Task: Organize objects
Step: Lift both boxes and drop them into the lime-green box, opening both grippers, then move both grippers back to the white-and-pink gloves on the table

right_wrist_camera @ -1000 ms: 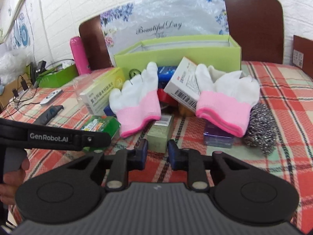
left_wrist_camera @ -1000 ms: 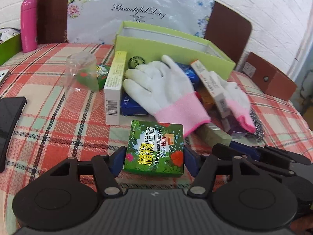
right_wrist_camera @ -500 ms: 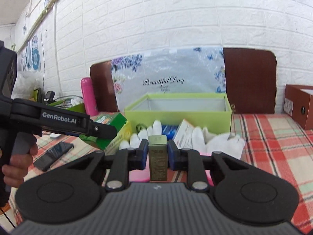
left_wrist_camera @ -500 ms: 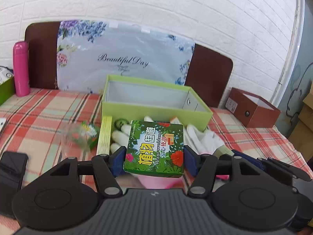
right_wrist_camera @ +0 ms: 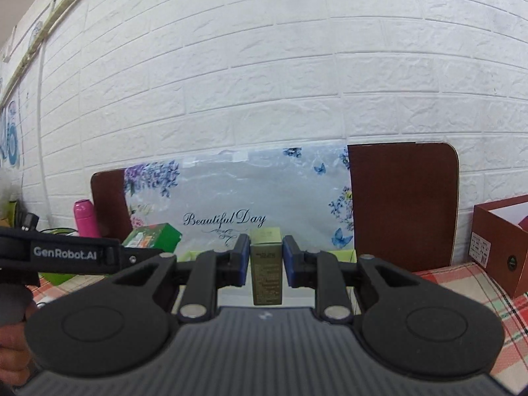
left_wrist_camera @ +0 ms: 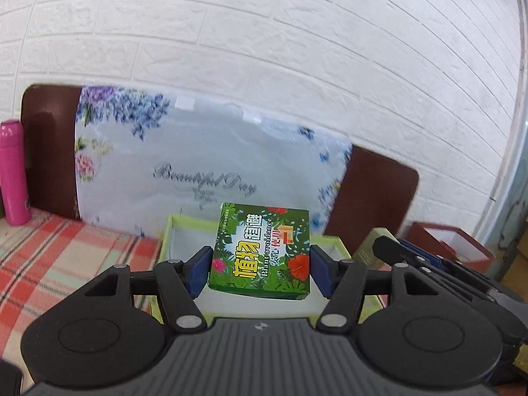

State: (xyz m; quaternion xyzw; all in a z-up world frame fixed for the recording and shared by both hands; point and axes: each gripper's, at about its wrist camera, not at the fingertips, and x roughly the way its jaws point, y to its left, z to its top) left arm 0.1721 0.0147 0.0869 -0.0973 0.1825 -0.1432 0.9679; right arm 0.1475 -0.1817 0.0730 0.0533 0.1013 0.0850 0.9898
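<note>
My left gripper [left_wrist_camera: 260, 270] is shut on a green box with leaf and flower print [left_wrist_camera: 262, 250] and holds it above the open lime-green box [left_wrist_camera: 184, 224]. My right gripper [right_wrist_camera: 265, 264] is shut on a slim olive-gold carton [right_wrist_camera: 266, 270], held upright over the same lime-green box [right_wrist_camera: 343, 255], whose rim barely shows. The right gripper and its carton [left_wrist_camera: 369, 247] appear at the right of the left wrist view. The left gripper with the green box [right_wrist_camera: 153, 239] shows at the left of the right wrist view. The gloves and other items are hidden below.
A floral "Beautiful Day" sheet [left_wrist_camera: 204, 171] leans on brown chair backs [right_wrist_camera: 402, 204] by the brick wall. A pink bottle [left_wrist_camera: 13, 171] stands at the left on the plaid tablecloth [left_wrist_camera: 49, 257]. A brown open box [right_wrist_camera: 501, 244] stands at the right.
Both grippers have risen and moved forward with their boxes, from the pile on the table to above the lime-green box. The gloves and clutter have dropped out of view.
</note>
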